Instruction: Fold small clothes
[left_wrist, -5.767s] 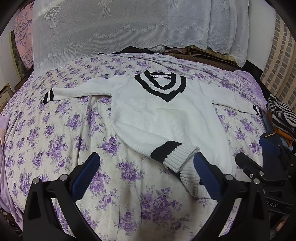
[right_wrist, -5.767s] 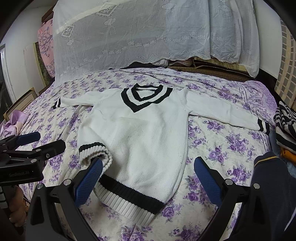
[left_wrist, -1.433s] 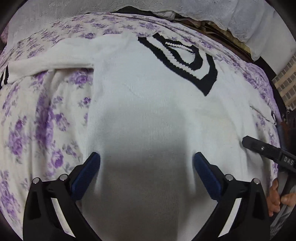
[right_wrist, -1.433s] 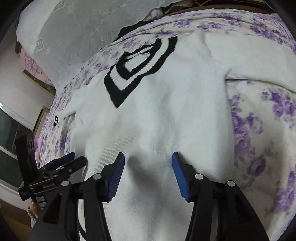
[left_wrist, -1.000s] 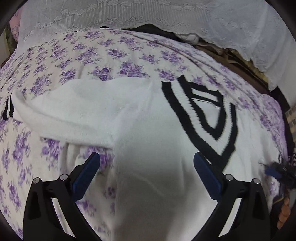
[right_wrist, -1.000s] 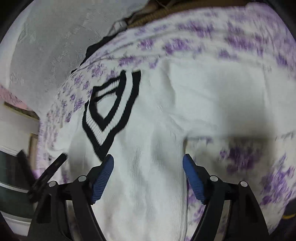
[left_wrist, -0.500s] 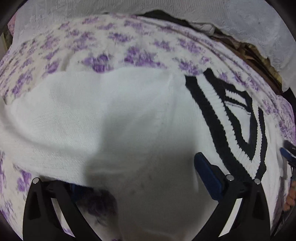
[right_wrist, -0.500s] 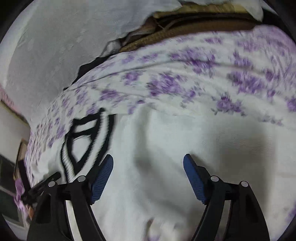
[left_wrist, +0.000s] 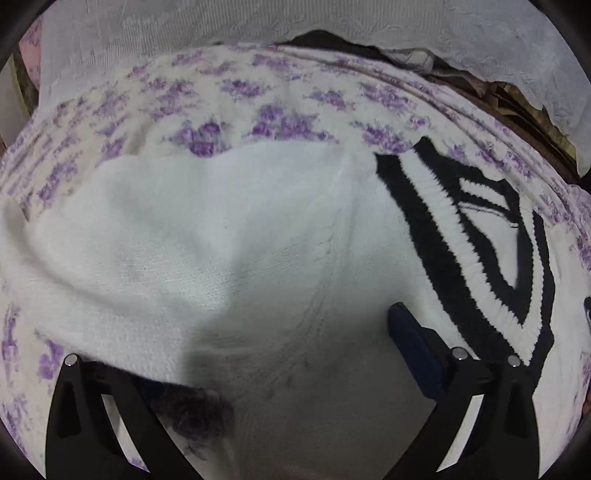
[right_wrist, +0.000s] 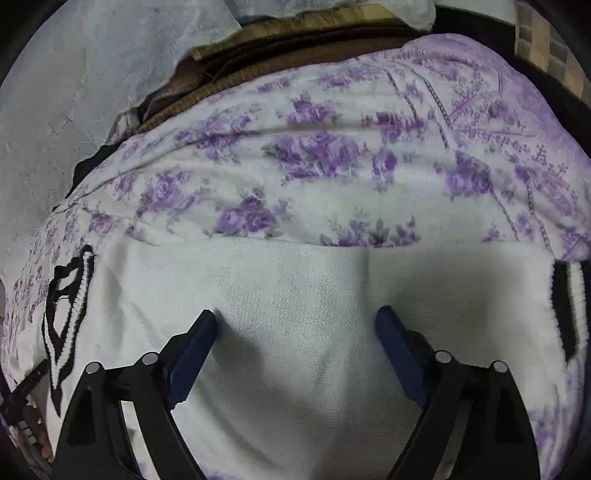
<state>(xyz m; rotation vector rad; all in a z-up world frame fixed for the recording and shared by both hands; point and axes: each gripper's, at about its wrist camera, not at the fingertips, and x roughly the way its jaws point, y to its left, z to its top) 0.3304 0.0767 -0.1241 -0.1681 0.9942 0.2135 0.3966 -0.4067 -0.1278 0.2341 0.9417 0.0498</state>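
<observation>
A white knit sweater (left_wrist: 280, 229) with a black-striped V collar (left_wrist: 461, 240) lies flat on a purple-flowered bedspread (left_wrist: 258, 110). My left gripper (left_wrist: 280, 343) sits low at the sweater's left armpit with its jaws wide apart. Its right pad (left_wrist: 410, 343) rests on the chest, and its left pad is hidden under the edge of the left sleeve (left_wrist: 110, 240). My right gripper (right_wrist: 295, 321) hovers close over the right sleeve (right_wrist: 314, 280). Its jaws are opening, both blue pads clear of the knit. The black cuff (right_wrist: 569, 314) lies to its right, the collar (right_wrist: 70, 295) far left.
White lace cloth (left_wrist: 184, 29) covers the bedhead. Brown folded bedding (right_wrist: 258, 48) lies behind the bedspread (right_wrist: 314, 166). A brick-patterned wall (right_wrist: 546, 40) shows at the top right. A hand on the other gripper's handle (right_wrist: 37, 443) sits at the lower left.
Both grippers have travelled from the sweater's body up to the shoulders. The left one sank at the armpit, its left pad slipping under the sleeve. The right one swung onto the right sleeve and widened.
</observation>
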